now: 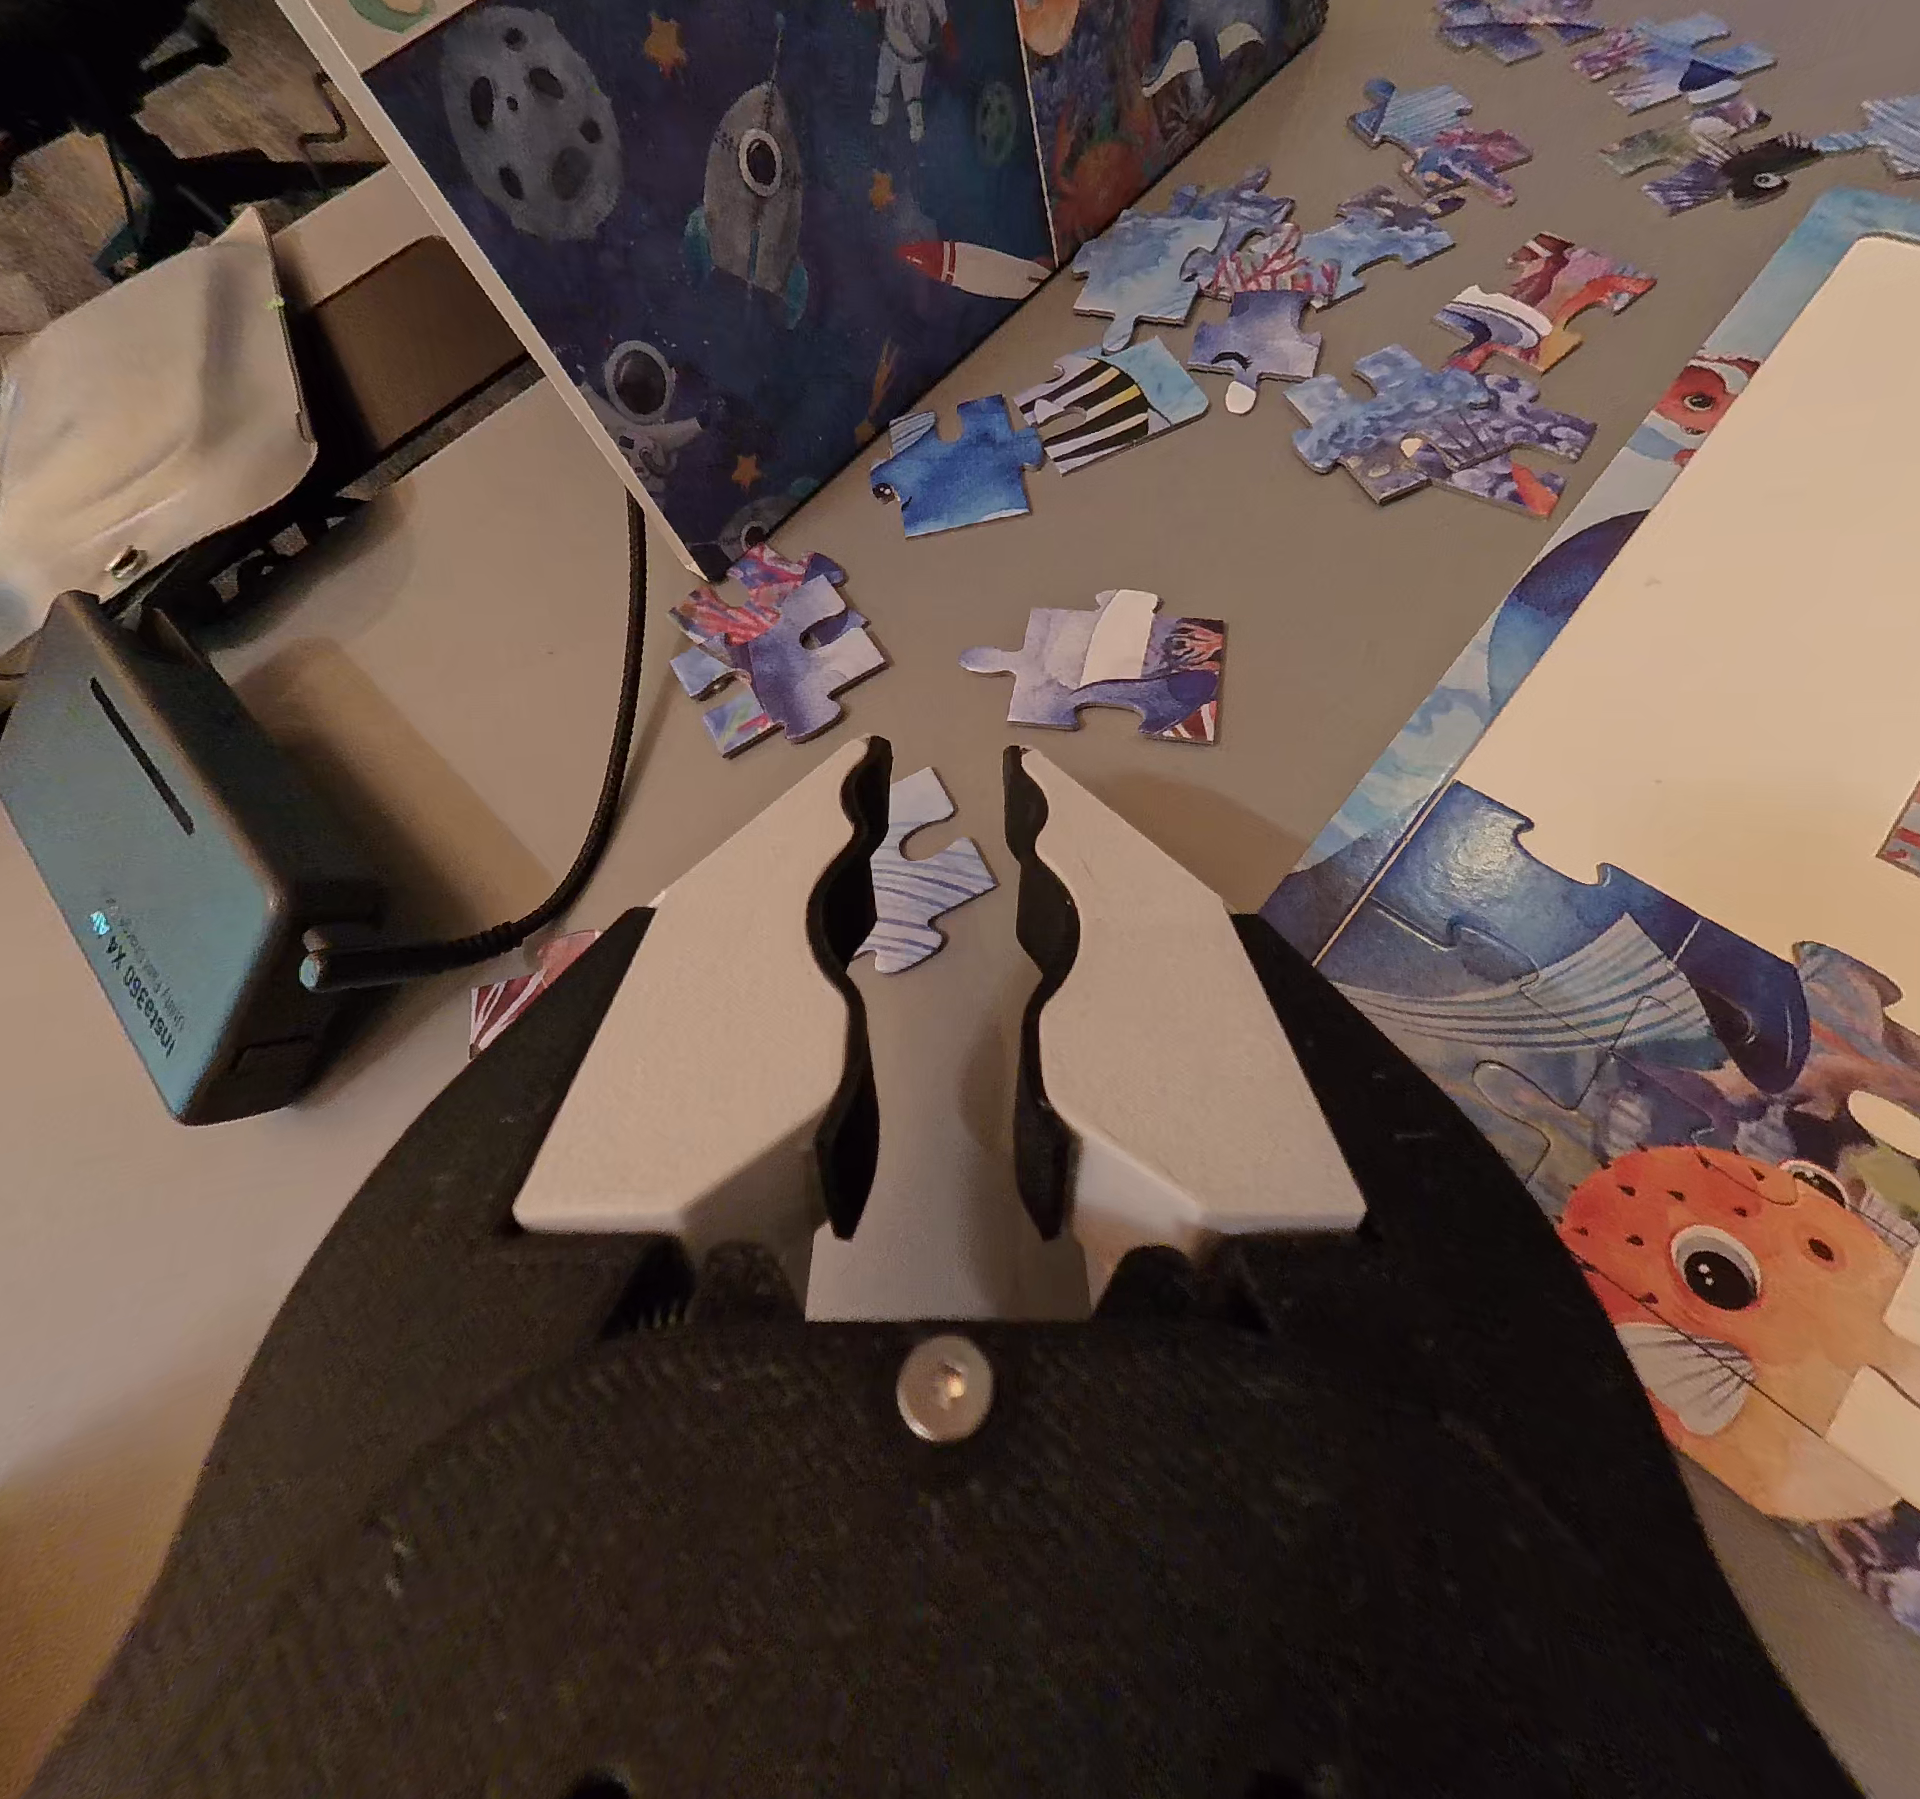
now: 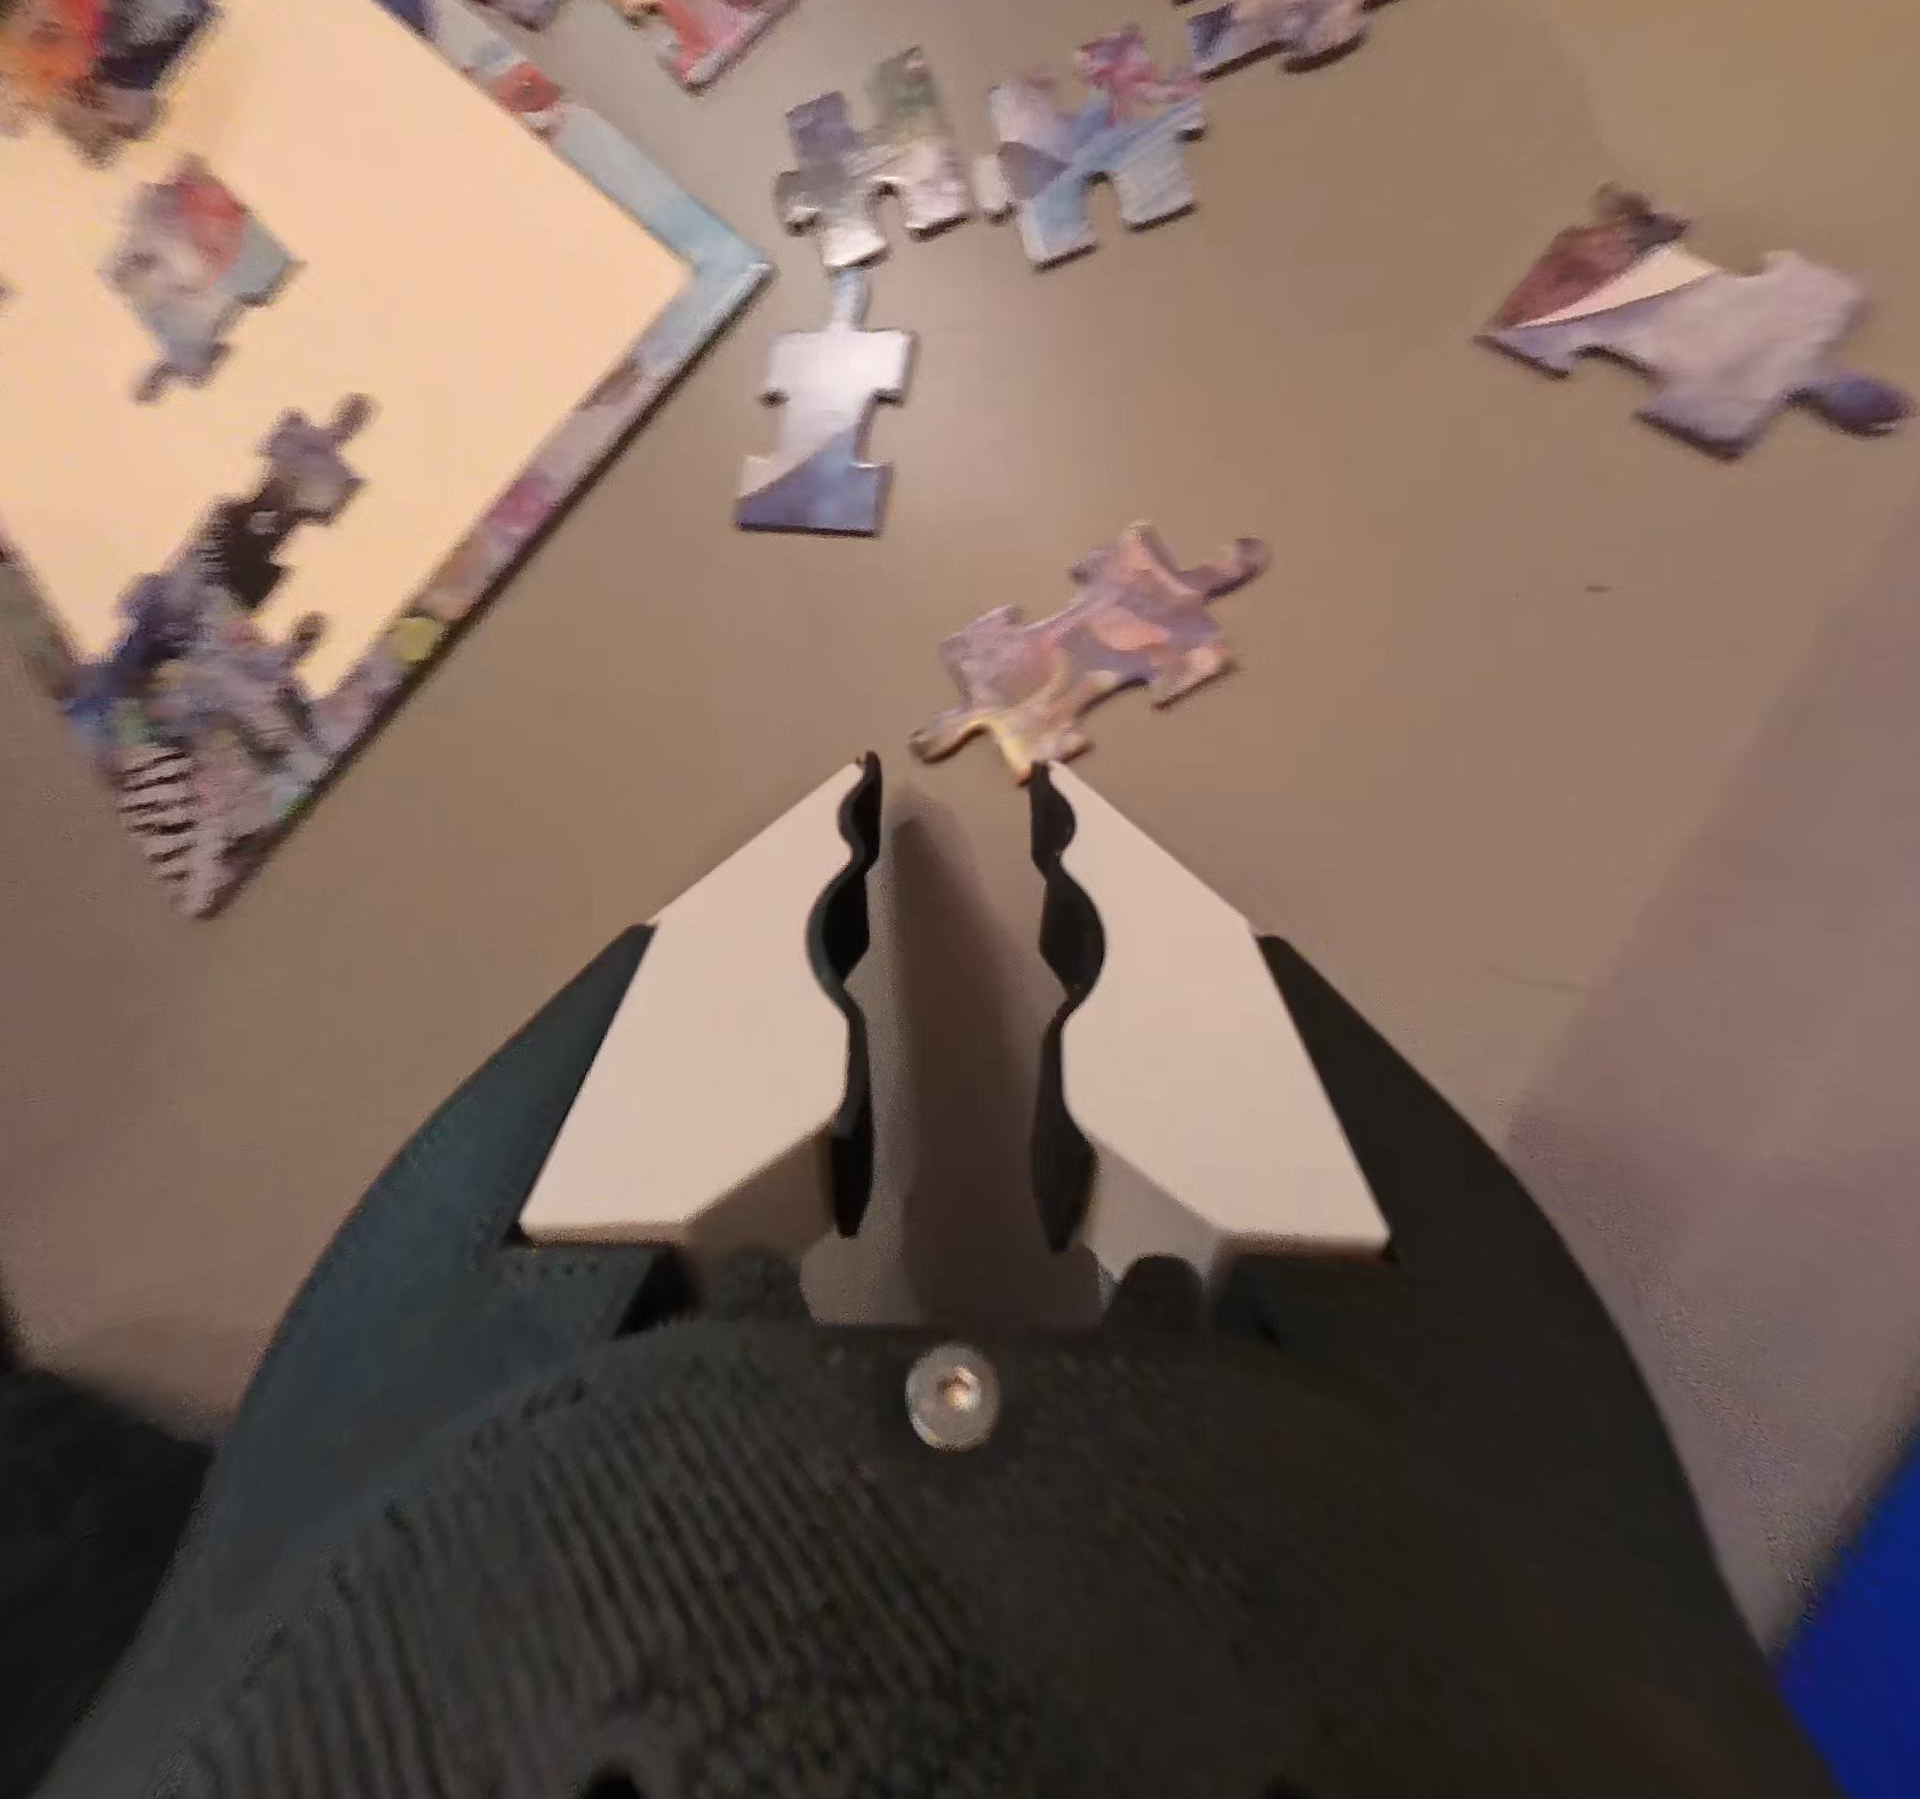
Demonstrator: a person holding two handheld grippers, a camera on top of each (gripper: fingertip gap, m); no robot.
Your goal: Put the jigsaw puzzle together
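The counter [image 1: 499, 544] carries everything, and the biggest thing on it from my left gripper [image 1: 940, 762] is the illustrated box [image 1: 727, 191] standing ahead and to the left. Off to that gripper's right lies the puzzle tray [image 1: 1475, 773], its bordered frame partly filled near me with whale and orange fish pieces, the pale middle mostly bare. A dark camera case [image 1: 156, 918] with a cable sits to the left. Loose pieces [image 1: 1434, 419] are scattered ahead and to the right, well apart from the tray. Smallest and closest is a blue striped piece [image 1: 925, 876], lying flat on the counter under the gap of my left gripper, whose fingers stand narrowly parted and hold nothing. My right gripper [image 2: 954, 773] is likewise narrowly parted and empty, hovering with a purple piece [image 2: 1091, 653] just beyond its tips; that view is blurred, the tray [image 2: 717, 274] ahead to its left. I judge I'm at the picking stage, choosing the next piece. Next calls for lowering the left gripper so the fingers straddle the striped piece's edges, closing gently, then carrying it rightward to the tray.
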